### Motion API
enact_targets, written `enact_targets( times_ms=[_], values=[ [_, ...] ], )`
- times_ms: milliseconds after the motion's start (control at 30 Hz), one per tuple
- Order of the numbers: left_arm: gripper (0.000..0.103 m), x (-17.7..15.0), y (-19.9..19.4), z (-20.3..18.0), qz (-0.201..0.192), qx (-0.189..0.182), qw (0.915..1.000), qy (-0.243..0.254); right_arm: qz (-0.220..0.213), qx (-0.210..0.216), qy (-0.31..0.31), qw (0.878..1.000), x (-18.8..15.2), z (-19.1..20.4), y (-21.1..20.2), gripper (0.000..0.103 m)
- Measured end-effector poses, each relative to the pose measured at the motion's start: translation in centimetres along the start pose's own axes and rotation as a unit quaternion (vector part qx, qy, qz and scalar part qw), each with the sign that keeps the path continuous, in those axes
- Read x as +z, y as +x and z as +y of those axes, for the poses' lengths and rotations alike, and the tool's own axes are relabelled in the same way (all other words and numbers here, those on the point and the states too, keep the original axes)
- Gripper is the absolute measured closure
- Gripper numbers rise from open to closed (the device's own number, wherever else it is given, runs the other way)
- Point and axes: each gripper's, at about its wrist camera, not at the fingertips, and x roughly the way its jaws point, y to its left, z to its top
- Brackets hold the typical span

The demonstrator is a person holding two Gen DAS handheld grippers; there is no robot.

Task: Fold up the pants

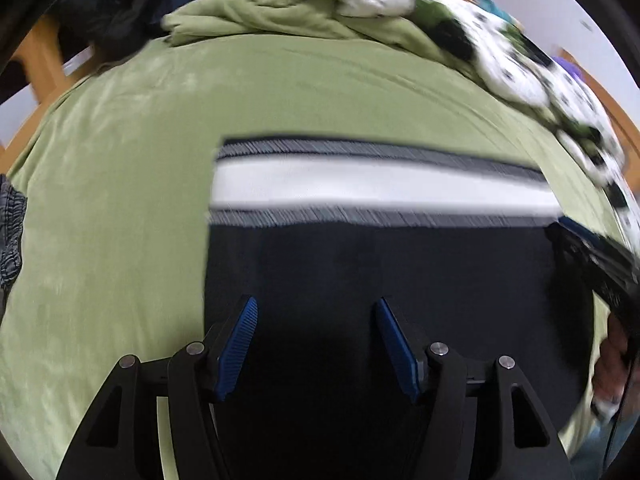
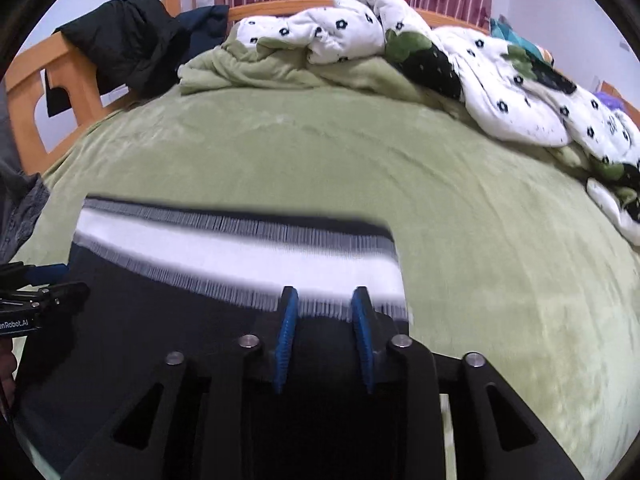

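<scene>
Dark navy pants (image 1: 360, 272) with a white and grey striped waistband (image 1: 380, 188) lie flat on the green bed cover. My left gripper (image 1: 316, 308) is open above the dark cloth, nothing between its blue pads. The pants also show in the right wrist view (image 2: 160, 320), waistband (image 2: 240, 252) at the far edge. My right gripper (image 2: 325, 300) is open just over the waistband's right end, nothing held. The right gripper shows at the right edge of the left wrist view (image 1: 592, 256); the left gripper shows at the left edge of the right wrist view (image 2: 36, 296).
A green blanket (image 2: 320, 160) covers the bed. A rumpled white flower-print quilt (image 2: 480, 72) is heaped along the back and right. A black jacket (image 2: 128, 40) hangs on the wooden bed frame (image 2: 32, 92) at back left. Grey cloth (image 1: 12, 232) lies at the left.
</scene>
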Motion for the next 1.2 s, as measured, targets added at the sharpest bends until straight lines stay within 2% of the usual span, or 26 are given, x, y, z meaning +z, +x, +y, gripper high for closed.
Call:
enact_targets(
  times_ms=[67,233,300,367,500,567,733,867,900,967,1000,1067,1133,1200],
  values=[
    [0.044,-2.4,-1.5,-0.8,-0.008,-0.006,0.9996,0.025,-0.001,-0.001,-0.001,1.0,-1.6,0.2,-1.4,0.07],
    [0.044,-8.2,-5.5,-0.4,-0.029,-0.023,0.9988,0.033,0.007,0.002,-0.017,1.0,-5.0,0.2,-4.6,0.069],
    [0.044,-10.9,-7.1,-0.1,-0.037,-0.026,0.9977,0.051,0.02,0.001,-0.02,1.0,-6.8,0.0,-5.7,0.069],
    [0.043,-13.7,-8.0,-0.3,-0.034,0.01,0.9961,0.08,0.029,-0.002,-0.026,0.999,-8.4,-0.1,-6.7,0.069],
    [0.043,-16.5,-7.0,0.3,0.004,0.037,0.9968,0.07,0.038,-0.009,-0.031,0.999,-10.3,0.1,-8.4,0.069],
    [0.043,-17.8,-6.5,0.4,-0.003,0.061,0.9951,0.077,0.037,-0.006,-0.024,0.999,-11.1,-0.1,-9.2,0.069],
    [0.043,-17.7,-7.2,-0.4,-0.041,0.096,0.99,0.096,0.027,-0.001,-0.028,0.999,-11.9,0.0,-10.4,0.069],
    [0.044,-16.6,-6.4,-1.6,-0.055,0.091,0.9902,0.092,0.028,-0.006,-0.033,0.999,-11.8,0.1,-10.0,0.069],
    [0.047,-16.3,-6.3,-1.9,-0.063,0.097,0.9891,0.091,0.03,-0.004,-0.031,0.999,-11.8,-0.1,-9.9,0.069],
    [0.077,-15.9,-6.2,-2.1,-0.086,0.112,0.9866,0.082,0.031,-0.002,-0.025,0.999,-11.8,-0.3,-9.7,0.069],
    [0.08,-16.0,-6.7,-2.0,-0.104,0.115,0.9856,0.067,0.032,-0.003,-0.024,0.999,-11.8,-0.4,-9.7,0.069],
    [0.083,-16.0,-8.1,-0.2,-0.136,0.076,0.9876,0.019,0.032,-0.006,-0.025,0.999,-12.0,-0.5,-9.8,0.069],
    [0.083,-16.1,-7.6,0.5,-0.119,0.07,0.9903,0.013,0.031,-0.005,-0.028,0.999,-12.1,-0.7,-9.9,0.069],
    [0.08,-16.5,-6.7,0.3,-0.095,0.072,0.9923,0.035,0.032,-0.006,-0.034,0.999,-12.3,-0.8,-9.9,0.069]
  ],
)
